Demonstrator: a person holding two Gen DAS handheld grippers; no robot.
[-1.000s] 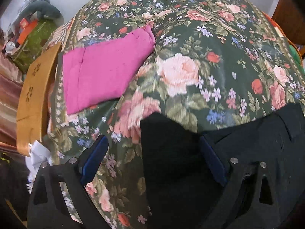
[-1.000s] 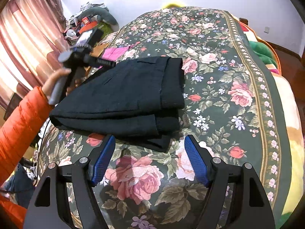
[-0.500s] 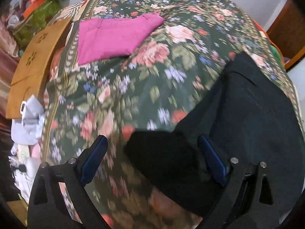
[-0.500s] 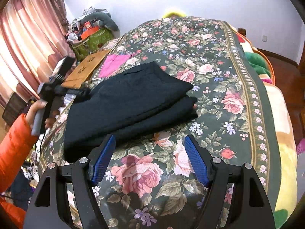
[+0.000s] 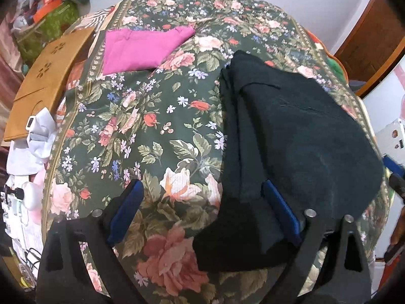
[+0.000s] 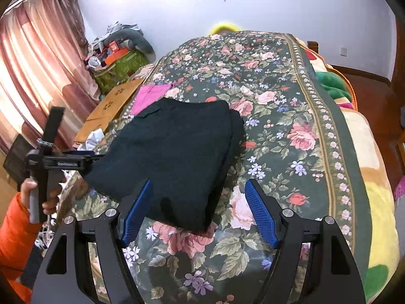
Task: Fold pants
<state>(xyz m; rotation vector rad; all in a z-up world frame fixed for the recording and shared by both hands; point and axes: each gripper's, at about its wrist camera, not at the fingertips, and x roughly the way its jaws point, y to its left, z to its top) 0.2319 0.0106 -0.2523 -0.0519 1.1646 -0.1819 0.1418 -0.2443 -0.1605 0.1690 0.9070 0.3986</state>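
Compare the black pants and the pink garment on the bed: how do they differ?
The black pants are black and lie near the open jaws of both grippers; the pink garment is bright pink and lies farther off, by the bedspread's edge. The black pants make a larger, thicker stack with layered edges showing; the pink garment looks smaller and flatter. Both lie folded on the floral bedspread, held by neither gripper.

Folded black fabric pants point(image 5: 291, 136) are lying at three o'clock on the floral bedspread point(image 5: 157, 126), under the wide-spread left gripper point(image 5: 202, 207).

Left claw point(image 5: 202, 210) and right claw point(image 6: 198, 209): both spread wide, gripping nothing.
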